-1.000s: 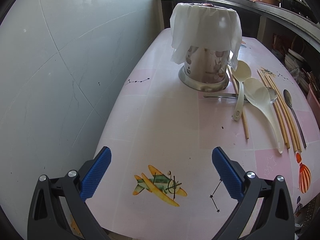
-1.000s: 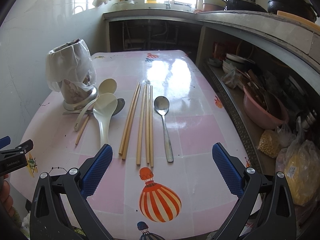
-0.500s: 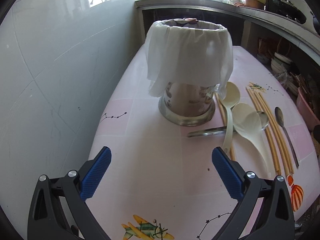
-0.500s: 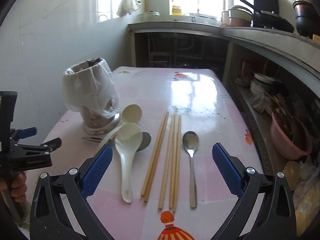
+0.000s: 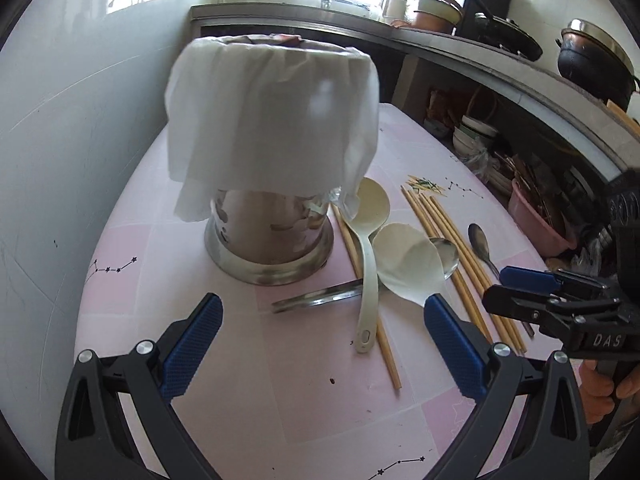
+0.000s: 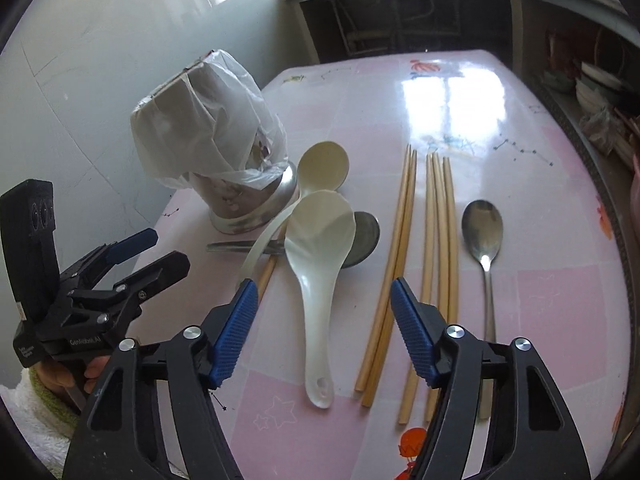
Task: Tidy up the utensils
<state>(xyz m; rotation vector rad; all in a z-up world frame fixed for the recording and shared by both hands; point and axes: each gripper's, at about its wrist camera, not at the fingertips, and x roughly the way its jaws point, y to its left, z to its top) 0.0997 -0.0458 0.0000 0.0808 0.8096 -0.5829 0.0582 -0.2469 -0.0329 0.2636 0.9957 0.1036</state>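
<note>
My right gripper (image 6: 322,328), jaws spread and empty, hangs over the white spoon (image 6: 318,276), whose handle runs straight toward me; my left gripper (image 5: 320,332), also spread, faces the holder (image 5: 270,248).

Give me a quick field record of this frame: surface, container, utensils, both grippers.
surface: pink patterned table
container: metal utensil holder, upright, top covered by a white plastic bag
plastic spoons: large white spoon and a smaller cream spoon, lying beside the holder
metal spoons: one lying apart right of the chopsticks; another partly under the large white spoon
chopsticks: loose group lying flat
left gripper: open, empty, facing the holder
right gripper: open, empty, over the large white spoon's handle
</note>
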